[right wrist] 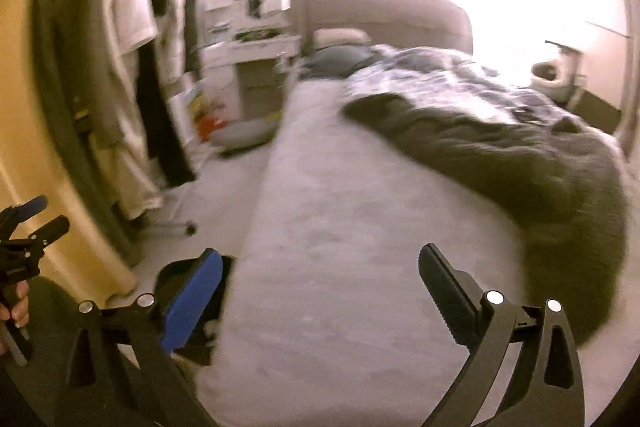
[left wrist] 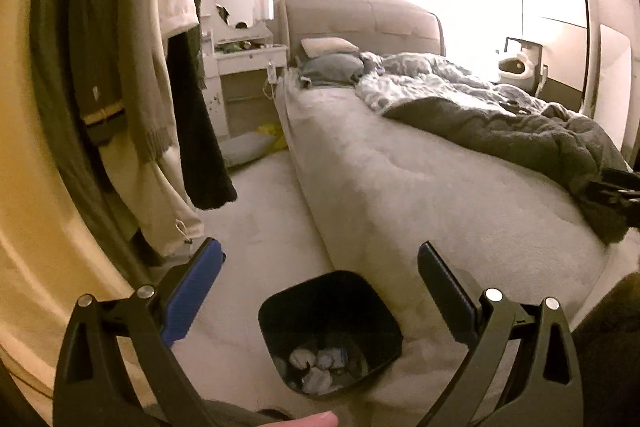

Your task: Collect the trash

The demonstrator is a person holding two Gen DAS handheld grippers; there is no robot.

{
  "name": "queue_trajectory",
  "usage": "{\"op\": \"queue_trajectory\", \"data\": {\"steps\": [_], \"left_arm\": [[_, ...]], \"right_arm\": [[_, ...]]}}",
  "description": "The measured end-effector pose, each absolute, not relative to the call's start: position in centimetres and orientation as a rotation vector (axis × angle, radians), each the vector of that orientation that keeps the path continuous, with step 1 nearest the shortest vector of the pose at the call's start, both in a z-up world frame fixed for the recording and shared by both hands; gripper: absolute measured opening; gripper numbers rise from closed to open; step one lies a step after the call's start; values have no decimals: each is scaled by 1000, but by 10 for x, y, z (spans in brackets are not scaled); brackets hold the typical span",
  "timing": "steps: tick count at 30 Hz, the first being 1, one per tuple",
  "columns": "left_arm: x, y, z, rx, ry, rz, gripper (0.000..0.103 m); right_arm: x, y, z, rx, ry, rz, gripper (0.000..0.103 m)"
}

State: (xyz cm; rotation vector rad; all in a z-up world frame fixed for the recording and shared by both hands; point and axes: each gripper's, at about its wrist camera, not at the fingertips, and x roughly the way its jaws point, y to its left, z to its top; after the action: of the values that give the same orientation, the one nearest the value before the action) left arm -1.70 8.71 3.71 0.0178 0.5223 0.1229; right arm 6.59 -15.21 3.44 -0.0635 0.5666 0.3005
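Observation:
A black trash bin (left wrist: 360, 311) stands on the pale floor against the side of the bed, just below and between the fingers of my left gripper (left wrist: 320, 249). Several crumpled papers (left wrist: 320, 367) lie at its bottom. The left gripper is open with nothing between its fingers. My right gripper (right wrist: 320, 253) is also open and empty, held over the edge of the mattress; this view is blurred. The bin (right wrist: 172, 275) shows only in part there, behind the blue finger pad (right wrist: 192, 299). Each gripper shows at the edge of the other's view: the right gripper (left wrist: 620, 191) and the left gripper (right wrist: 28, 227).
A bed (left wrist: 420, 187) with a pale mattress, a dark blanket (left wrist: 520, 135) and a patterned duvet fills the right. Clothes (left wrist: 120, 87) hang on a wheeled rack at left. A white dressing table (left wrist: 248, 59) with a round mirror stands at the back; a yellow bag (left wrist: 272, 135) lies on the floor.

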Motion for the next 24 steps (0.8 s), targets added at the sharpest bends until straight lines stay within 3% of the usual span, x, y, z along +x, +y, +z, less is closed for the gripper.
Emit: {"op": "queue_trajectory", "data": {"steps": [10, 24], "left_arm": [[-16, 77, 30, 22, 509, 85, 100], [-16, 80, 24, -12, 526, 95, 100]], "right_arm": [[25, -210, 32, -56, 502, 203, 100], [25, -212, 28, -19, 507, 288, 100]]}}
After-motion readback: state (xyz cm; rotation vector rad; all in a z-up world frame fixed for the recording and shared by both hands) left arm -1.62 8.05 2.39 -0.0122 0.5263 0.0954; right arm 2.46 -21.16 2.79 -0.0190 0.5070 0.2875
